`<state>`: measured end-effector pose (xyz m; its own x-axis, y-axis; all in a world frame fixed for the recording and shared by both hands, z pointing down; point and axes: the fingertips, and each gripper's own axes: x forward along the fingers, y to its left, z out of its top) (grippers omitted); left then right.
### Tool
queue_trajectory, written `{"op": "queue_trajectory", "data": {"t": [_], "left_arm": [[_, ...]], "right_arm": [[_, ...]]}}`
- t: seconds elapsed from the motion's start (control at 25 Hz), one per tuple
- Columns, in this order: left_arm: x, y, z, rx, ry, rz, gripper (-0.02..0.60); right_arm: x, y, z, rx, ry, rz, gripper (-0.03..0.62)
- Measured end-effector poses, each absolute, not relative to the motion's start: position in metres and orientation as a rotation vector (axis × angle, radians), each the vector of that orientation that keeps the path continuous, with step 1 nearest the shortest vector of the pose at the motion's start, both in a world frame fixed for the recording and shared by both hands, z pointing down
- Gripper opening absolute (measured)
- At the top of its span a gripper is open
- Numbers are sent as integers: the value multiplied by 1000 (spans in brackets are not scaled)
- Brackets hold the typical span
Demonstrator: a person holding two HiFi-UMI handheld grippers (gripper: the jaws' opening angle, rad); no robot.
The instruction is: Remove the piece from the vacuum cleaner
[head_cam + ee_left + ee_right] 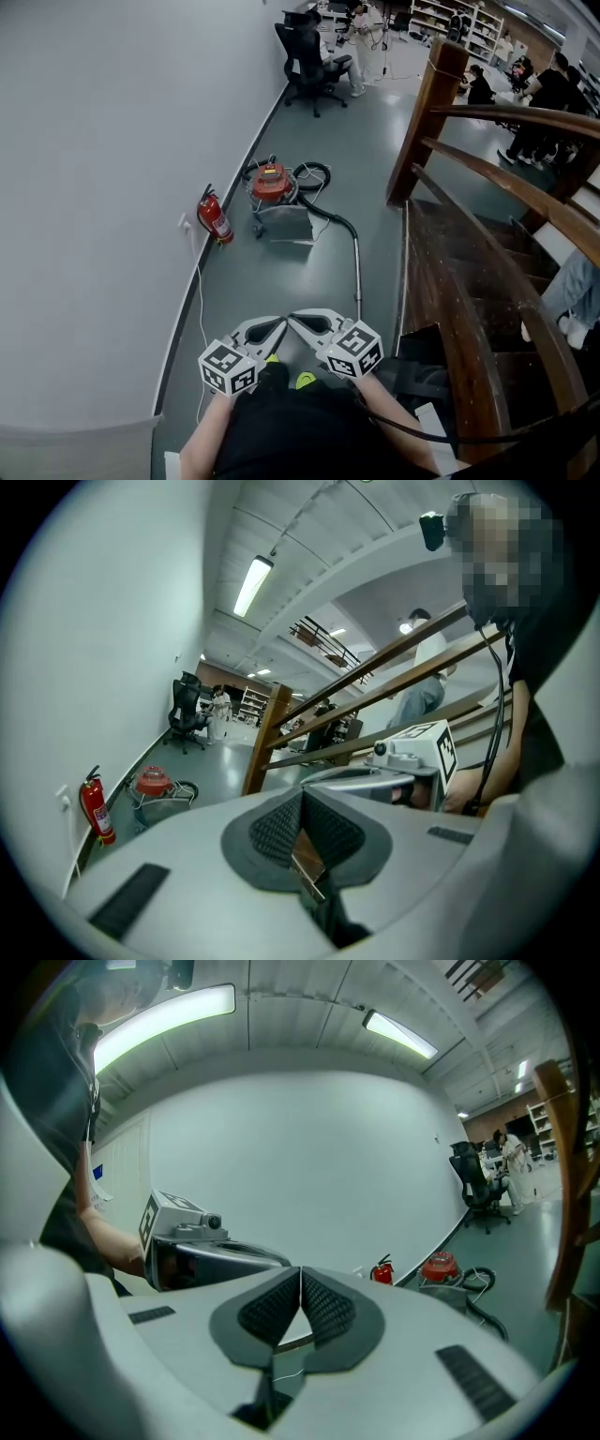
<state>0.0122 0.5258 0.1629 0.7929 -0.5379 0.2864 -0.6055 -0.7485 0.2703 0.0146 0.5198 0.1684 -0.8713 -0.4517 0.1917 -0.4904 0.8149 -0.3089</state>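
Left gripper (279,323), right gripper (295,317): jaws together, nothing held. Vacuum cleaner (274,192) well ahead; drum (286,225) seemingly lidded, contents hidden.

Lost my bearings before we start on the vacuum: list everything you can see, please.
red-topped grey canister vacuum cleaner: one, red and grey, floor beside the wall
black hose with metal wand: one, black and silver, from vacuum toward the person
red fire extinguisher: one, red, at the wall, left of vacuum
black office chair: one, black, far end
brown wooden stair railing: one, brown, right side
people: several, mostly dark clothes, far background
left gripper: one, grey, shut and empty, low centre
right gripper: one, grey, shut and empty, beside the left
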Motion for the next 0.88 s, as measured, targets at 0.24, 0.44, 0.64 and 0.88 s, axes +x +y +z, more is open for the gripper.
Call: {"op": "queue_trajectory", "data": {"t": [0.24,0.44,0.64,0.88], "left_arm": [[14,520,163,2641,-862,270,9],[15,508,166,2637,-851,259,8],[11,487,172,2633,-830,242,9],[10,451,171,2644,-784,231,9]], "right_arm": [[16,514,168,757,-2888,515,17],[18,502,172,758,-2887,565,17],[14,481,177,776,-2861,557,17],[13,445,176,811,-2834,553,17]]}}
